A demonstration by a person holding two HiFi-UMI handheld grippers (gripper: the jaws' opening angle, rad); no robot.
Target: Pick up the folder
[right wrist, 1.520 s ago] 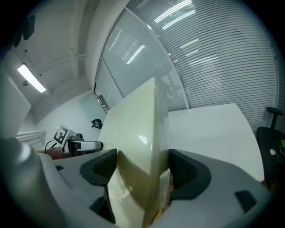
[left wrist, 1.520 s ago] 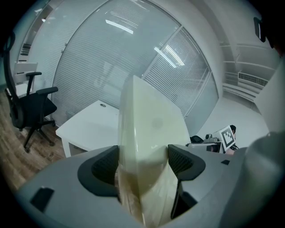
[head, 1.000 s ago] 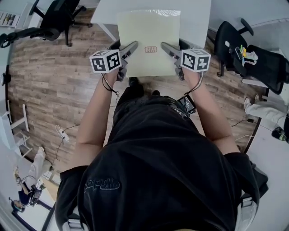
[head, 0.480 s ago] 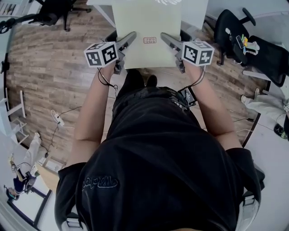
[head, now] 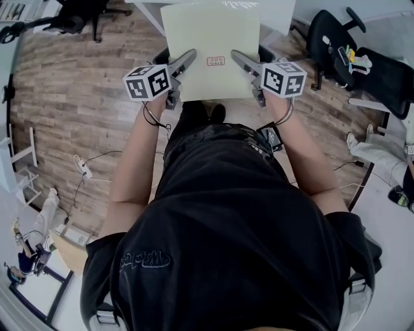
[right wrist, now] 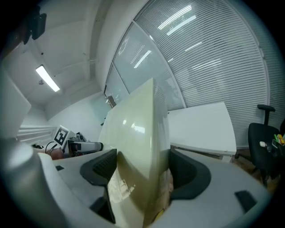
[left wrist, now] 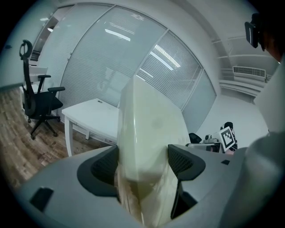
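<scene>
Office room, wooden plank floor, white desk ahead. Pale yellow flat plastic folder in air, clear of desk, before person. Left gripper and right gripper each clamped on near edge, one per side; probably so thin sheet lies level, no twist.

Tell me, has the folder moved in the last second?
Yes, slightly: the folder now hides more of the white table behind it, so it seems to have risen toward the camera.
</scene>
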